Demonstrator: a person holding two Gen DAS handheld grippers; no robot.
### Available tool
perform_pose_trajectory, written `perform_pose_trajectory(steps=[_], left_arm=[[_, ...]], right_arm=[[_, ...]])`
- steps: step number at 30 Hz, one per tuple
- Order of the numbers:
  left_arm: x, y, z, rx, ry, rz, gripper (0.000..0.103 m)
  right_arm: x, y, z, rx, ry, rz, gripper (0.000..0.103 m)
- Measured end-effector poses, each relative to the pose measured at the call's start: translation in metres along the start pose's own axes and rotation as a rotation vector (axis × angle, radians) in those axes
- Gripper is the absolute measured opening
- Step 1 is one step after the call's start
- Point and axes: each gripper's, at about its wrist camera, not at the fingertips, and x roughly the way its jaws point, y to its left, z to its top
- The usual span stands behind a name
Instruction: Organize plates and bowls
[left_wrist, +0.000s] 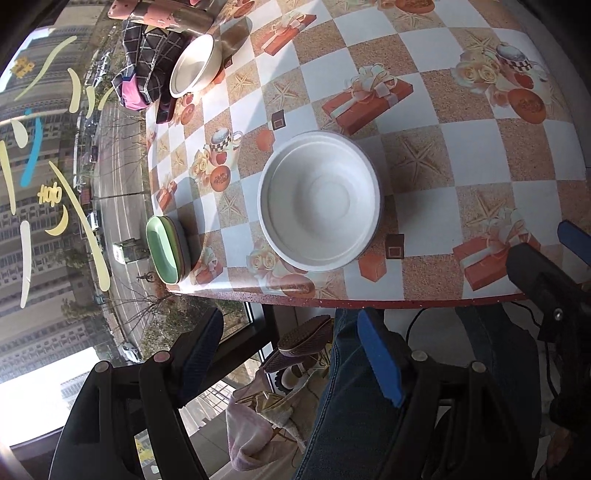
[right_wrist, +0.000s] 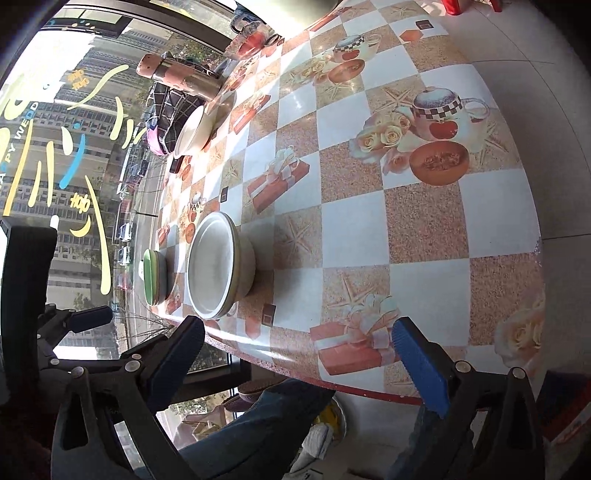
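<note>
The round table under its checkered, gift-printed oilcloth (left_wrist: 461, 170) fills the view ahead of both claws. Just beyond the left gripper (left_wrist: 291, 354), released and holding nothing, stands the large white ceramic bowl (left_wrist: 319, 201), empty. The right gripper (right_wrist: 299, 354) is spread wide, holding nothing. Ahead-left sit stacked small green dishes (left_wrist: 166, 249), contents unclear. Far off, a second white bowl (left_wrist: 194, 66) tilts against a dark checked cloth bag (left_wrist: 151, 62), partly hidden.

White bowl (left_wrist: 319, 201) is sitting upright and empty near the counter's (left_wrist: 480, 173) front edge, a ridged ring showing inside its rim. Green dish (left_wrist: 162, 249) is resting just to its left at the counter's window-side edge, stacked on a greyish dish, apart from the white bowl. A second white bowl (left_wrist: 194, 66) is sitting farther back along the same edge, empty, close beside a checked cloth.
</note>
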Motion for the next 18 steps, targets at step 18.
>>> perform_pose_trajectory(steps=[18], left_arm=[[0.093, 0.165, 0.053, -0.061, -0.245, -0.357, 0.079]], right_arm=[[0.068, 0.081, 0.040, 0.118, -0.012, -0.365, 0.102]])
